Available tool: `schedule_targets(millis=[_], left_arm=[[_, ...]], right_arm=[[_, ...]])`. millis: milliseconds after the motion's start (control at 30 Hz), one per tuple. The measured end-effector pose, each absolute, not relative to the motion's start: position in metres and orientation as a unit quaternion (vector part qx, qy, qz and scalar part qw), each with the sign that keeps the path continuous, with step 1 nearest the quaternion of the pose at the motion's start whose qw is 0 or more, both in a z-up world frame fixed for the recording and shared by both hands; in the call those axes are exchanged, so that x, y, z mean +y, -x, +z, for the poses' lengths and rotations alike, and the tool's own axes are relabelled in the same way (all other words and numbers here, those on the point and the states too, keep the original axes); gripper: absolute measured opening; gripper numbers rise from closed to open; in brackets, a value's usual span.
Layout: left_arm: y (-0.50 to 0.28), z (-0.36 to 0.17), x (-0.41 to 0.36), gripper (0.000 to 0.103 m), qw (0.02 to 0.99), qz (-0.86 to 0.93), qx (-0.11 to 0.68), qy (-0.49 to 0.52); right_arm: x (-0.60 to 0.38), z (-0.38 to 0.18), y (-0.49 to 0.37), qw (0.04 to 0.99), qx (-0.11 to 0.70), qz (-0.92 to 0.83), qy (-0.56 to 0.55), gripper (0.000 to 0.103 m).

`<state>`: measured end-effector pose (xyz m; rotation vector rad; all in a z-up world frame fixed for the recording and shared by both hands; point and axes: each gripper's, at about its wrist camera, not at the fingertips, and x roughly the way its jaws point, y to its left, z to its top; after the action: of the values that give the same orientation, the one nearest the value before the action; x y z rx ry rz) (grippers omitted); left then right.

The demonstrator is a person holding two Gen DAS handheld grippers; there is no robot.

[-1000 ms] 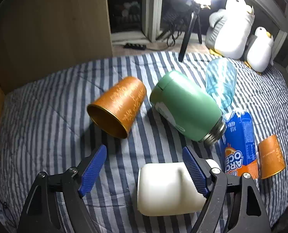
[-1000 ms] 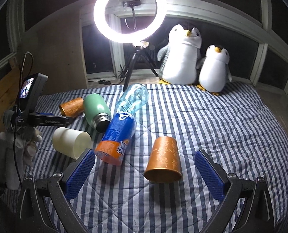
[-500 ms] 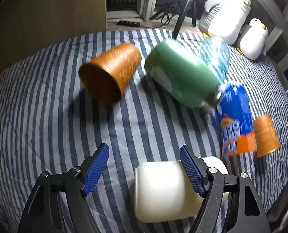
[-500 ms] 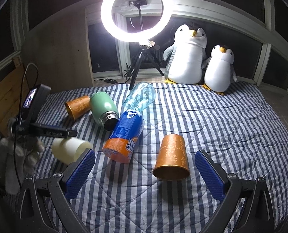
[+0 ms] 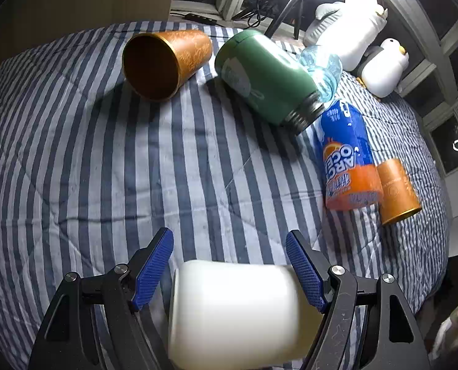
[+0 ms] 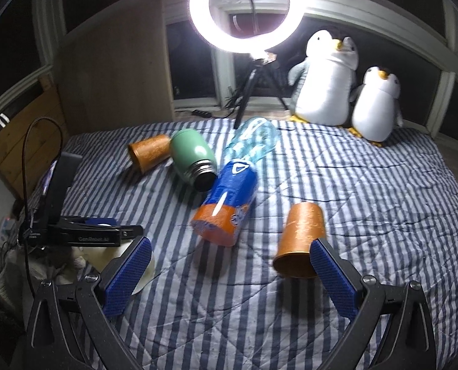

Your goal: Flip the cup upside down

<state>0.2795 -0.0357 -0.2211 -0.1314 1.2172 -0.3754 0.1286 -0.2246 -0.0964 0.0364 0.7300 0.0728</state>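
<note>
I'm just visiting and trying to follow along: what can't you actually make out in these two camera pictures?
- White cup: left view, blurred, its near end cut off by the bottom edge; whether the fingers touch it is unclear.
- Same white cup in the right view: mostly hidden behind the other tool and a blue finger.
- Clear bottle: left view, largely hidden behind the green flask.
- Small orange cup: right view, its mouth faces away and a finger overlaps its rim.

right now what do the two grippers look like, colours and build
Both match: the left gripper and right gripper each have black plastic frames with silver screws and two fingers faced with blue, cross-hatched pads. Seen from the right wrist view, the left one carries a black body with small white lettering, a cable and an upright phone-like screen.
</note>
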Motion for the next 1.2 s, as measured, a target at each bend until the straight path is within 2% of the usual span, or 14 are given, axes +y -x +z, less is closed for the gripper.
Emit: schedule_targets(millis=[200, 567, 867, 1200], left_arm=[[-0.264, -0.201, -0.013, 0.079, 0.818, -0.164, 0.544, 0.091], [-0.186, -0.159, 0.085, 0.080, 0.854, -0.082, 0.499, 0.119], [-0.107, -0.155, 0.157, 0.080, 0.857, 0.002, 0.494, 0.147], [-0.079, -0.159, 0.184, 0.080, 0.853, 0.032, 0.488, 0.183]], right_arm=[[-0.207, -0.094, -0.145, 0.919, 0.383, 0.096, -0.004, 0.101], [-0.131, -0.101, -0.209, 0.857, 0.445, 0.242, 0.090, 0.101], [-0.043, -0.138, -0.236, 0.766, 0.510, 0.309, 0.239, 0.101], [0.006, -0.171, -0.241, 0.698, 0.540, 0.308, 0.355, 0.101]])
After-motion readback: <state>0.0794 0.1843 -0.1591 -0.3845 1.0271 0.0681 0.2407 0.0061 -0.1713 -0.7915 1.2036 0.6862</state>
